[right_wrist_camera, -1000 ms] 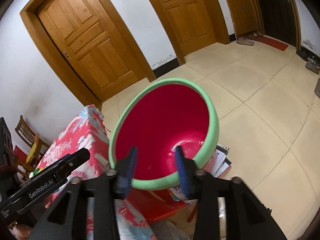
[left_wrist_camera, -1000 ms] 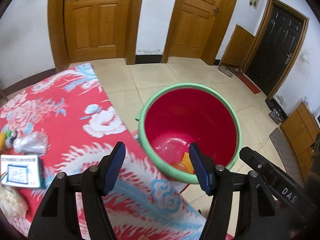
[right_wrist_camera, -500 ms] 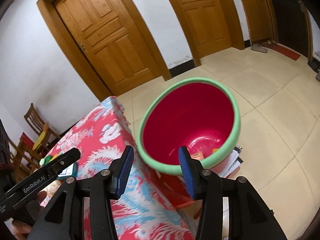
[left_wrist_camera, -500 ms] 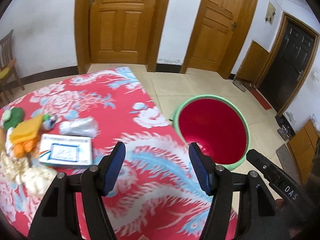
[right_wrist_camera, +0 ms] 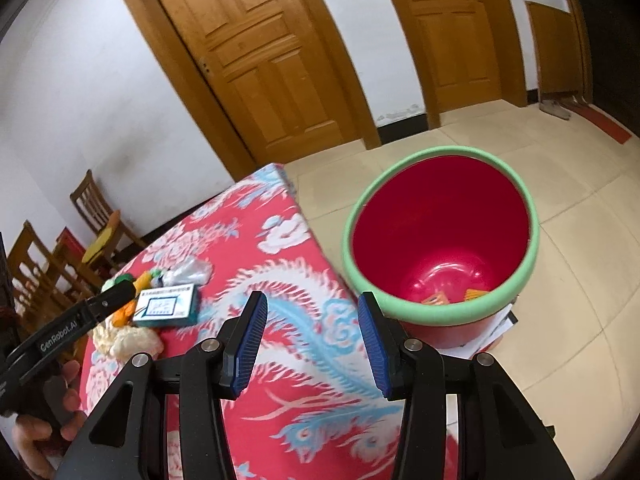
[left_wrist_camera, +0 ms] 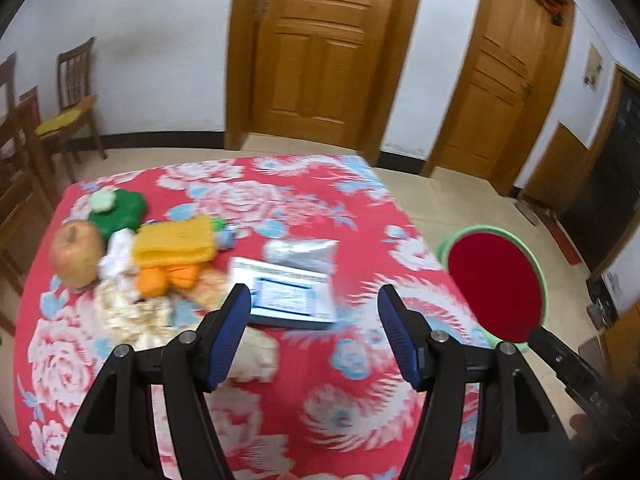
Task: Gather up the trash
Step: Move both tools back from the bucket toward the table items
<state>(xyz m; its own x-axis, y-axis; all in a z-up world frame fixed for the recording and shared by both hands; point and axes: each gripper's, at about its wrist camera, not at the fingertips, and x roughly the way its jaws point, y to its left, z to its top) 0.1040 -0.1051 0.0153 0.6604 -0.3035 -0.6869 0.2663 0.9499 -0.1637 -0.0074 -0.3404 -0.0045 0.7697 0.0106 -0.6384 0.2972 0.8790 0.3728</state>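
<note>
From the left wrist I've got my left hand-held gripper point(left_wrist_camera: 314, 330) spread wide and holding nothing above the desk point(left_wrist_camera: 360, 400), with the blue-and-white box point(left_wrist_camera: 292, 298) lying just ahead between the fingertips, the clear plastic bag point(left_wrist_camera: 302, 254) right behind it and the heap of wrappers point(left_wrist_camera: 132, 312) off to the left. Over on the right wrist, my right hand-held gripper point(right_wrist_camera: 311, 342) is also spread and empty at the desk's edge, and the red bin point(right_wrist_camera: 440, 240) with the green rim sits on the floor just ahead to the right, scraps in its bottom.
</note>
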